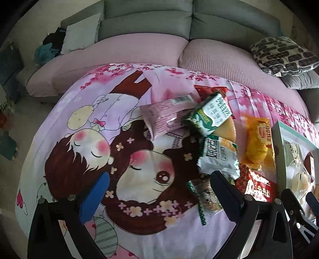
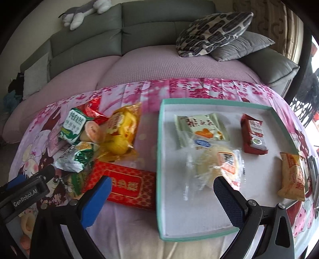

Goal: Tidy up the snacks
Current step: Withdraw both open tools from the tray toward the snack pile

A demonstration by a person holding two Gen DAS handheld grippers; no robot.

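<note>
A heap of snack packets lies on the cartoon-print cloth: a pink packet (image 1: pixel 163 117), a green-and-white packet (image 1: pixel 211 115) (image 2: pixel 73 125), a crumpled white-green packet (image 1: pixel 219 157), a yellow packet (image 2: pixel 121 135) and a flat red packet (image 2: pixel 123 185). The teal-rimmed tray (image 2: pixel 159 159) holds a pale green packet (image 2: pixel 201 127), a clear-wrapped pastry (image 2: pixel 217 169), a dark red packet (image 2: pixel 253 133) and an orange packet (image 2: pixel 293 177). My left gripper (image 1: pixel 159 191) is open over the cloth, its right finger at the heap's near edge. My right gripper (image 2: pixel 163 197) is open and empty, straddling the tray's left rim.
A grey sofa with a pink cover (image 2: pixel 159 63) runs behind the cloth. Patterned and grey cushions (image 2: pixel 215 29) lie at its right end, a pale cushion (image 1: pixel 81 33) at its left. A plush toy (image 2: pixel 83 12) rests on the backrest. Bare cloth (image 1: pixel 89 129) stretches left of the heap.
</note>
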